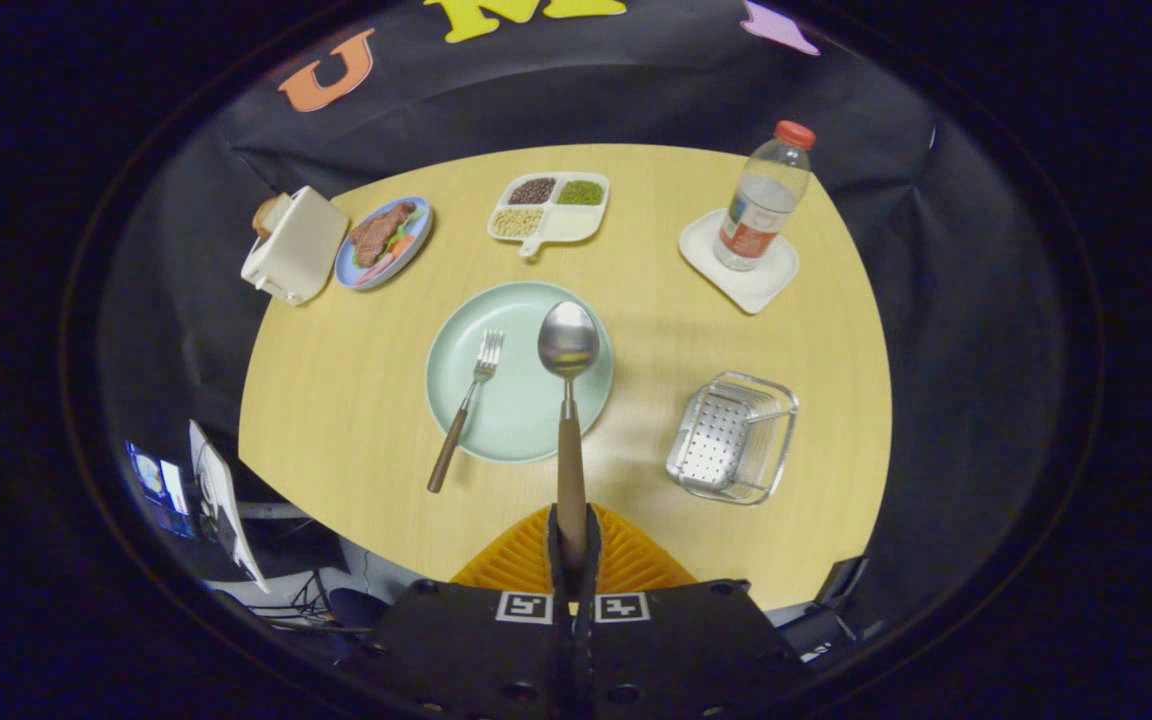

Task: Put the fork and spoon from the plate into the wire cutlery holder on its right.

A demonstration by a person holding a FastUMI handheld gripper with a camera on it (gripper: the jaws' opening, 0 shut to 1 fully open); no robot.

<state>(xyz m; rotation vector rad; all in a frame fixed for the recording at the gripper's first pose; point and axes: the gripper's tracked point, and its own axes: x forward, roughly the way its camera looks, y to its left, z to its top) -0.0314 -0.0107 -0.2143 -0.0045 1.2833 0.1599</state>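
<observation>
Gripper view: claw (573, 545) closed on the wooden handle of the spoon (568, 400), both fingers pressing the handle near its end, bowl pointing forward and hanging above the near right part of the green plate (496, 420). Looks lifted clear of the plate, though contact is hard to rule out from this angle. Fork (466, 405) lying on the plate's left side, tines on the plate, wooden handle reaching over the near rim onto the worktop (656, 330). Wire cutlery holder (734, 437) standing to the right of the plate, apart from it, its open top tipped toward the camera. Probably light and stiff, both pieces; polished metal bowl and tines likely slippery, so the wooden handle is the better place to grip. Held so far back, spoon may pivot between the fingers during the swing to the right. Fork best taken on the handle part overhanging the rim, where the fingers can get beneath. Beyond the plate: a divided dish of beans (548, 208), a bottle (762, 197) on a white coaster.
</observation>
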